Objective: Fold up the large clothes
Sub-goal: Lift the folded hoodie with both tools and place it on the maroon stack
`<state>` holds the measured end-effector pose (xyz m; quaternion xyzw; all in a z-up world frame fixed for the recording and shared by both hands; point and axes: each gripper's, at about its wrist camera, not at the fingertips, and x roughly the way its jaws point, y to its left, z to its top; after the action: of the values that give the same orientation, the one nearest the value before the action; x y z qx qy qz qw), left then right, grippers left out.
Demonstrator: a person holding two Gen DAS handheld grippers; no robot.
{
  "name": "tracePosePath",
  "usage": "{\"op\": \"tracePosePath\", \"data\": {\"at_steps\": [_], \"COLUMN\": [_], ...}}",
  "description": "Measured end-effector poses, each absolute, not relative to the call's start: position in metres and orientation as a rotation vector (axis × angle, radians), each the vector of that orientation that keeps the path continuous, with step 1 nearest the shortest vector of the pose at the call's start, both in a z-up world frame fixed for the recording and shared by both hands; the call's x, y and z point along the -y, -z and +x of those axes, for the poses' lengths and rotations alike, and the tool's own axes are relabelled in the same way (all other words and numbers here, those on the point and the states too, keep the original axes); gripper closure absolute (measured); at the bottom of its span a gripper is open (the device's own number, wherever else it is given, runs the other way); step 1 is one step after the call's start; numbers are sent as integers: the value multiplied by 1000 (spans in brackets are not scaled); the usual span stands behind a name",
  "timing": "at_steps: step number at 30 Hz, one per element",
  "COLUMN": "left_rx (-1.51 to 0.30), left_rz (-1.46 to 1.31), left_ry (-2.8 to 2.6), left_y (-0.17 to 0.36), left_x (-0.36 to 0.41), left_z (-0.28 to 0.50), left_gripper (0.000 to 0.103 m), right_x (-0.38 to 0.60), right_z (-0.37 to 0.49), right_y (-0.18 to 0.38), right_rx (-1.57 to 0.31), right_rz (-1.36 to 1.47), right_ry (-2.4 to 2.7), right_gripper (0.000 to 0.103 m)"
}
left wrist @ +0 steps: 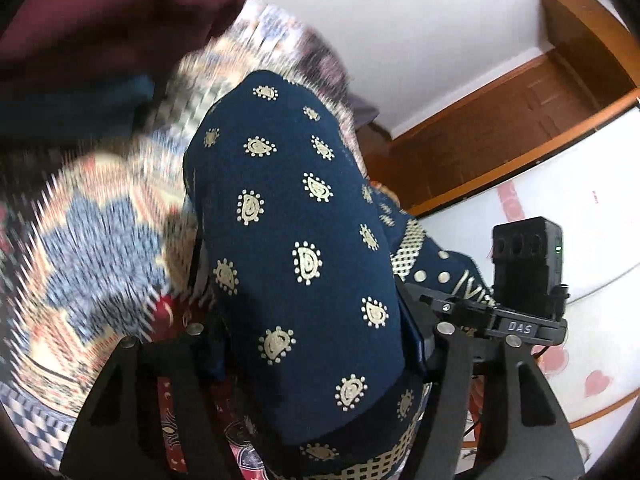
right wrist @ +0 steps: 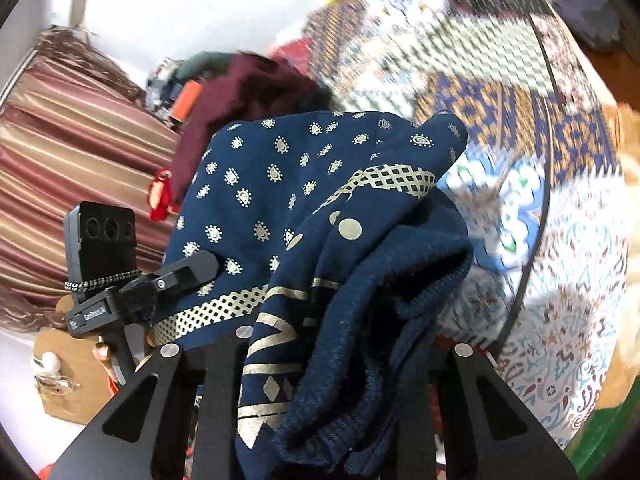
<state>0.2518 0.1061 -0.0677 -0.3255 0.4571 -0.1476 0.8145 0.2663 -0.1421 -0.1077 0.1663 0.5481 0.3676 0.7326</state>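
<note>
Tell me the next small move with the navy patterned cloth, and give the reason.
Probably draw the two grippers apart to stretch the navy cloth flat. It is bunched and draped between the fingers of both the left gripper and the right gripper, hanging in folds above the patterned bedspread, so no clean edge shows for a fold.

Both of your wrist views are evenly and brightly lit by soft daylight with no hard shadows, and the white wall [left wrist: 400, 20] comes close to washing out. The navy printed cloth [left wrist: 296, 240] close to each lens stays sharp, while the patterned bedspread [right wrist: 520, 128] behind it smears into streaky motion blur, worst in the left half of your left view and the upper right of your right view. The fisheye bends the wooden door frame [left wrist: 480, 128] into a curve and leaves dark corners around each round picture.
</note>
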Motion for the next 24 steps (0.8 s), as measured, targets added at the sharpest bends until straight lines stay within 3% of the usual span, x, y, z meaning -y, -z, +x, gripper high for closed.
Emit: {"op": "tracePosePath", "data": {"at_steps": [12,24], "left_rx": [-654,-505], "left_rz": [-538,-524], "left_ry": [290,217], "left_y": [-84,-127], "left_x": [-175,-315], "left_z": [257,304], "left_gripper": [40,40], "right_x": [67,-51], "right_z": [299,361], "right_y": [-21,-51], "right_rx": [-875,-738], "right_rz": [312,272], "right_ry": [-922,-985], "right_gripper": [81,80]}}
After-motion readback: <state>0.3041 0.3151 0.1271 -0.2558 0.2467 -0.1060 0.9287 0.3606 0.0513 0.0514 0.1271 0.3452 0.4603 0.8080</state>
